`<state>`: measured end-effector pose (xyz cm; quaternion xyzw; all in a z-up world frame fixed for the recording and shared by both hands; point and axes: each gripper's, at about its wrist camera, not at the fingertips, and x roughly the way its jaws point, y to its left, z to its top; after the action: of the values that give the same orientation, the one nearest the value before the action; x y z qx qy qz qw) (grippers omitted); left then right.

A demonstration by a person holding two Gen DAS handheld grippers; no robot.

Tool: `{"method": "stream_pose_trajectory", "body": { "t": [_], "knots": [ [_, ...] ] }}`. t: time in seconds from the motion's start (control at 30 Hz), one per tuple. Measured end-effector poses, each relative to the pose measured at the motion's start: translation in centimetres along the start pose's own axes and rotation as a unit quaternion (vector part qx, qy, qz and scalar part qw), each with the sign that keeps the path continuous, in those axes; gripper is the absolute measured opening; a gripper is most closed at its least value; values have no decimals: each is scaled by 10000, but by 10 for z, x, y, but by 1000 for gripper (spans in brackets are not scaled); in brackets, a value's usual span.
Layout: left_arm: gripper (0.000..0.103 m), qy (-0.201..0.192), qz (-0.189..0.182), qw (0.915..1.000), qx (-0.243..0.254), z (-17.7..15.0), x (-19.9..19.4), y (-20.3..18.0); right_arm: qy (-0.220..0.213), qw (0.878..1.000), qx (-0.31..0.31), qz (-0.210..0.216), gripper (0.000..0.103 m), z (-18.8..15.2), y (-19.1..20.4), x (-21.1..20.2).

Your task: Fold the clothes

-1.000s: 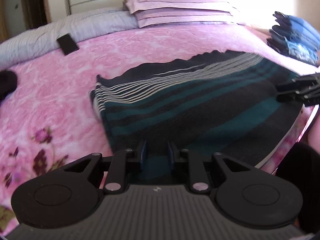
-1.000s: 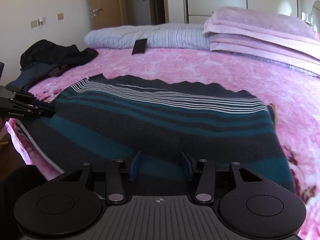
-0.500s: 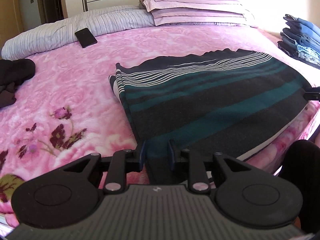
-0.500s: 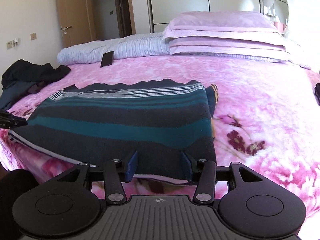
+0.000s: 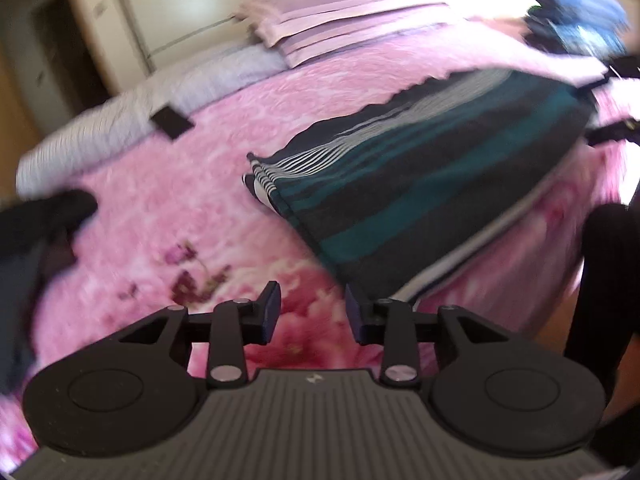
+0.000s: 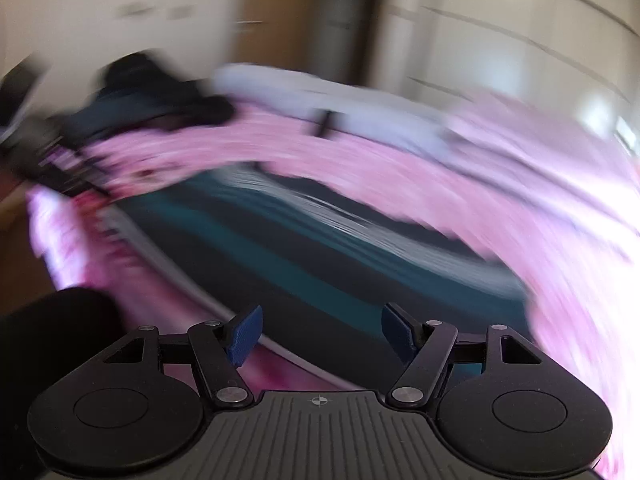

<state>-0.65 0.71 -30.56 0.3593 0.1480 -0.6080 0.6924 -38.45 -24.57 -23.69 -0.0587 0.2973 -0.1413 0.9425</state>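
Note:
A folded dark sweater [image 5: 420, 176] with teal and white stripes lies flat on the pink floral bedspread [image 5: 192, 200], near the bed's front edge. It also shows, blurred, in the right wrist view [image 6: 340, 248]. My left gripper [image 5: 312, 314] is open and empty, just off the sweater's near left corner. My right gripper [image 6: 322, 334] is open and empty above the sweater's near edge. The right gripper also shows at the far right of the left wrist view [image 5: 612, 128].
A black phone [image 5: 172, 124] lies near the striped grey bolster [image 5: 132, 116]. Stacked pink pillows [image 5: 344, 12] sit at the head. A pile of folded blue clothes [image 5: 576, 12] is at the far right. Dark unfolded garments [image 5: 44, 224] lie at the left.
Both grippers have opened and let go of the sweater's near edge. Both have pulled back and swung; the right wrist view is now heavily blurred.

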Motion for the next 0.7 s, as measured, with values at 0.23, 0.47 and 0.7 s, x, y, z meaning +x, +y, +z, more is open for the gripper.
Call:
{"method": "stream_pose_trajectory", "body": {
  "t": [0.23, 0.47, 0.7],
  "knots": [
    [50, -529, 314, 9808, 1853, -33, -7, 0, 27, 9793, -1889, 732, 69, 30, 107, 75],
    [57, -810, 449, 9625, 2551, -43, 18, 14, 51, 9491, -3115, 472, 69, 36, 162, 138],
    [68, -1163, 620, 9220, 3641, -35, 66, 34, 12, 9553, -2921, 458, 19, 46, 157, 167]
  ]
}}
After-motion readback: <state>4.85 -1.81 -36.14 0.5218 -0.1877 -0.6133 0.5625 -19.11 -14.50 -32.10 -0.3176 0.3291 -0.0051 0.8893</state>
